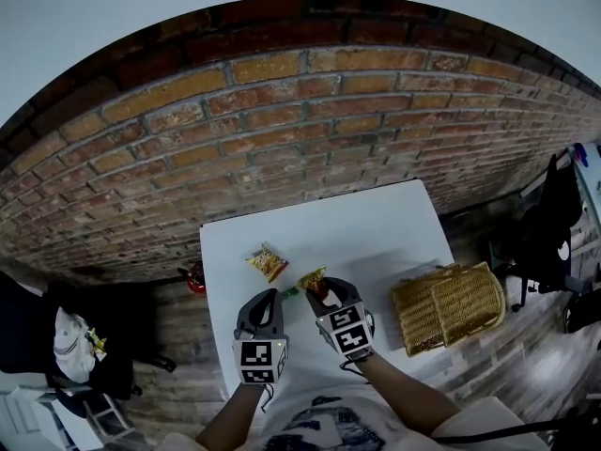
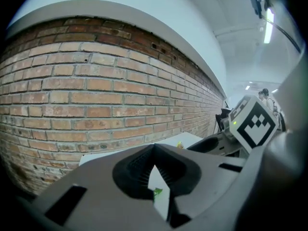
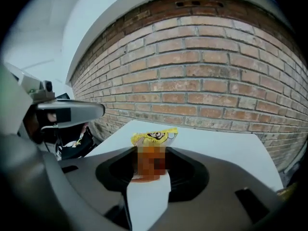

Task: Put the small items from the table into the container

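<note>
Yellow crinkled snack packet with an orange lower half is pinched between the two dark jaws of the right gripper, its top sticking out past the tips. Just to its left, the left gripper has its jaw tips pressed together with nothing caught in them; a scrap of green shows through the gap behind the tips. Both grippers are over the near part of the square white table. A little farther on, a second yellow-and-orange snack packet lies loose on the tabletop, ahead of the left gripper. The woven straw-coloured wicker basket stands at the table's right edge, near the right gripper, with bare white tabletop between them. A small red object sits on the wooden floor off the table's left side. Beyond the table's far edge rises the red brick wall.
</note>
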Tool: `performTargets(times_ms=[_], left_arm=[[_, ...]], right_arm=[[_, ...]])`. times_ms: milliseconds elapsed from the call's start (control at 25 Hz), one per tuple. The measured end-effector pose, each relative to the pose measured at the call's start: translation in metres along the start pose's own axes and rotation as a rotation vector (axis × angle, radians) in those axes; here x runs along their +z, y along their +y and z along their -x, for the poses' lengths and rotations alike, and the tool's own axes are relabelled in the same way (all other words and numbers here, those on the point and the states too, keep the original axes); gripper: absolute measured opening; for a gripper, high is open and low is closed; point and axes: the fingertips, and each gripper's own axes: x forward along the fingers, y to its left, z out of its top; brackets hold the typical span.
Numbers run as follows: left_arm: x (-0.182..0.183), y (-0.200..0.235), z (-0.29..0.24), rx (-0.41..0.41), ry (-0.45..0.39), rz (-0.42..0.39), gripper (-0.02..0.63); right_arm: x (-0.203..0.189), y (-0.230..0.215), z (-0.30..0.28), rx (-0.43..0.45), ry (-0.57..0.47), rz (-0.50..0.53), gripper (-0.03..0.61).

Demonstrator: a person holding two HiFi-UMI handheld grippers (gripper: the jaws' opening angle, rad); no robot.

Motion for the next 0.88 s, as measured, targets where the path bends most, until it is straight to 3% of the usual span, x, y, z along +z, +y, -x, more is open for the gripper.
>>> performTargets(times_ms=[440, 880], left_arm=[[0.012, -0.088, 0.011, -0.075, -0.028, -0.045, 0.049], [0.034, -0.195, 0.005, -0.216, -0.062, -0.109, 0.049]], right_arm=[[-0.001, -0.025, 0.106, -0.047, -0.095, -0.046, 0.190], [-0.017, -0.078, 0.206, -0.177, -0.184, -0.112, 0.190]])
